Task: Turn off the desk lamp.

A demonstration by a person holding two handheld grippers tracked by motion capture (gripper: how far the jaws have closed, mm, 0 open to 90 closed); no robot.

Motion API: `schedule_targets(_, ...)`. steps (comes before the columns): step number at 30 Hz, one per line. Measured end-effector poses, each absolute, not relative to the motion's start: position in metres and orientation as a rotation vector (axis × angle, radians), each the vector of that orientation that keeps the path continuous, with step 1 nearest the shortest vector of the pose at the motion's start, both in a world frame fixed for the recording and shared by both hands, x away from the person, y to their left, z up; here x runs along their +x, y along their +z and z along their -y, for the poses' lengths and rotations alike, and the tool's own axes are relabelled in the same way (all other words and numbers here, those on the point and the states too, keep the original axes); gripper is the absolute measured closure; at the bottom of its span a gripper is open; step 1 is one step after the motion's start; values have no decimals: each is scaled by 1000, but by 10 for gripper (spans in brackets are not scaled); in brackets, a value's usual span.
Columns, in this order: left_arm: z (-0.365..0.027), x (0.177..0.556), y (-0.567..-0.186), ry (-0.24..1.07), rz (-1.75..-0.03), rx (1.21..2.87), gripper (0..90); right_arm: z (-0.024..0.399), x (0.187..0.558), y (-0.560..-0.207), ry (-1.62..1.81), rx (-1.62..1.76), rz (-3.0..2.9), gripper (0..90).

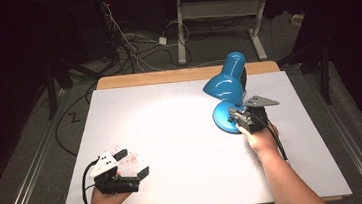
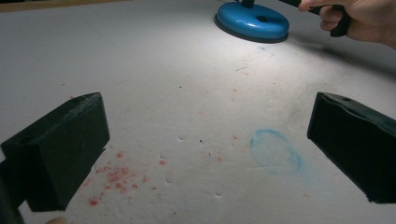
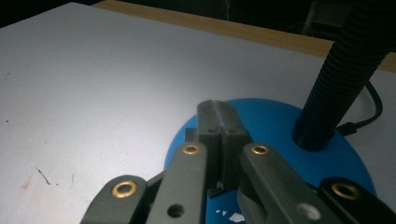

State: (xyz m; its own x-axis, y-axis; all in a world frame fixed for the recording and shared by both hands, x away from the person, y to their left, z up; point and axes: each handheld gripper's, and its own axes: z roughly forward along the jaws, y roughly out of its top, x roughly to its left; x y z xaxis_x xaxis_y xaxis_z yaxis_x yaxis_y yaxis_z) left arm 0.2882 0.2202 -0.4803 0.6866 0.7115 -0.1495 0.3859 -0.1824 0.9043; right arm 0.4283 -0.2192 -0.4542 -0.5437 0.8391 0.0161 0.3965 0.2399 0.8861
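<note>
The blue desk lamp stands toward 2 o'clock on the white table, near its far right edge — its shade opens toward 8 o'clock. The right gripper, jaws pressed together, is over the lamp base. The left gripper is spread wide at 7 o'clock — open board between.

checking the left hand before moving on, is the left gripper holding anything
No, the left gripper has its fingers spread wide apart with bare stained table between them.
</note>
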Motion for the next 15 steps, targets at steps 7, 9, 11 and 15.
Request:
schedule_targets(7, -220, 289, -480, 370, -868, 1804, 0, 220, 431, -457, 1250, 1156, -2052, 900)
schedule_targets(9, -220, 289, -480, 370, -868, 1805, 0, 220, 431, -459, 1241, 1169, -2059, 900)
schedule_targets(11, -220, 288, -480, 369, -869, 1803, 0, 220, 431, -461, 1234, 1171, -2068, 900)
schedule_targets(15, -220, 288, -480, 369, -870, 1801, 0, 220, 431, -466, 1221, 1185, -2084, 900)
